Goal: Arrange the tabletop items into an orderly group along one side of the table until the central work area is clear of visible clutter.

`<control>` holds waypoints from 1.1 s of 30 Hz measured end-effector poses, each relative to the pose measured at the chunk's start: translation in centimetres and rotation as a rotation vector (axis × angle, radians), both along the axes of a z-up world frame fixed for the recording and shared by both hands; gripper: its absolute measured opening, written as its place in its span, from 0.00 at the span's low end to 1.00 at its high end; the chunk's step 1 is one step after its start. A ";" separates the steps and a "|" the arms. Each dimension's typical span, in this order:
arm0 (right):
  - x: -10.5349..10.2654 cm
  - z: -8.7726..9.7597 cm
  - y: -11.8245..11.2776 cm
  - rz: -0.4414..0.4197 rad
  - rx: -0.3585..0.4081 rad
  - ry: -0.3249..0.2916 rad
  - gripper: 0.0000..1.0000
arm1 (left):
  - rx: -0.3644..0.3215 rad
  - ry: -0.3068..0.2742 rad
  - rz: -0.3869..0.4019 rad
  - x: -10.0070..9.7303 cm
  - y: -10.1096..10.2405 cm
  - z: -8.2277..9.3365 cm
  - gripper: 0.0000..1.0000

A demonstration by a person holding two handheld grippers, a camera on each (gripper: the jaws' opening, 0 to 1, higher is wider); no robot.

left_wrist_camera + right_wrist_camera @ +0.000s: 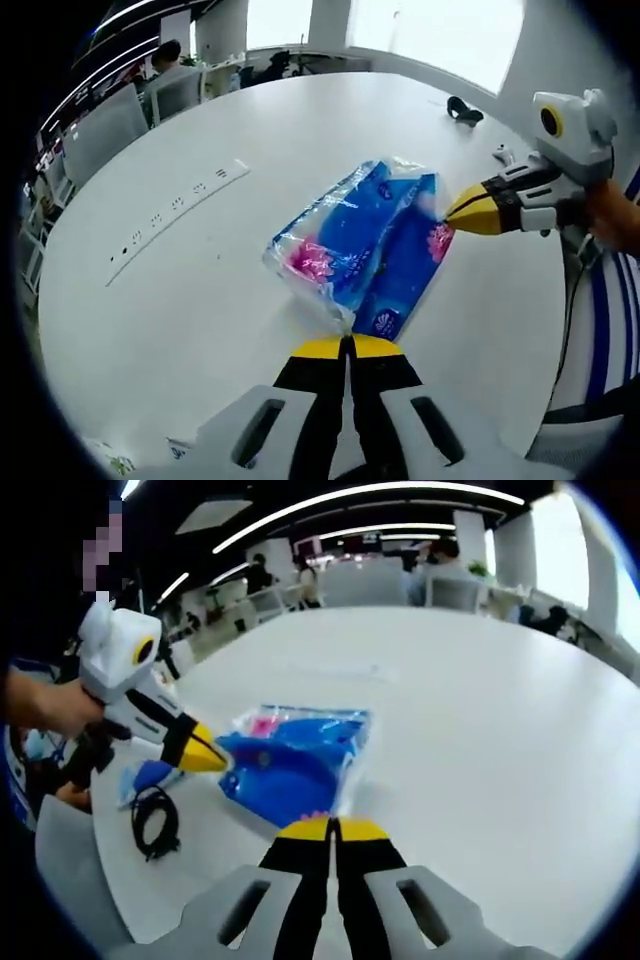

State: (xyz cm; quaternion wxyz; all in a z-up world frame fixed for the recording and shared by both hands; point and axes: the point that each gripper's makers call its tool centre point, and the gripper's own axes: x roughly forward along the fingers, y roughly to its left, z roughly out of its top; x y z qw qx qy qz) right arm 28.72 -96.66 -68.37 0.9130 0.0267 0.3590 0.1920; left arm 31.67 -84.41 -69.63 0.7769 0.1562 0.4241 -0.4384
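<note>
A pack of tissues in clear wrap with blue and pink print [365,245] lies flat on the round white table [200,310]. My left gripper [350,343] is shut, its yellow tips pinching the wrap at the pack's near corner. My right gripper [455,213] comes in from the right, held by a hand, with its tips shut against the pack's far corner. In the right gripper view the same pack [295,755] lies just past my right gripper [333,826], which is shut on the wrap's edge. The left gripper [213,758] meets the pack from the left.
A coiled black cable [155,825] and a small blue item [150,775] lie near the table edge beside the person. A black object [463,110] sits far across the table. A row of sockets [175,213] is set into the tabletop. Chairs [110,125] ring the far side.
</note>
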 end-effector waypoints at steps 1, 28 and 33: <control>0.0 -0.1 -0.1 -0.002 -0.001 0.003 0.00 | -0.002 0.006 0.001 0.0 -0.1 -0.2 0.00; -0.1 -4.3 -1.0 -0.033 -0.017 0.089 0.00 | 0.039 0.038 0.002 0.8 -1.1 -3.4 0.00; 0.0 -4.5 -1.0 -0.028 -0.023 0.087 0.00 | 0.041 0.035 -0.004 1.0 -1.2 -3.5 0.01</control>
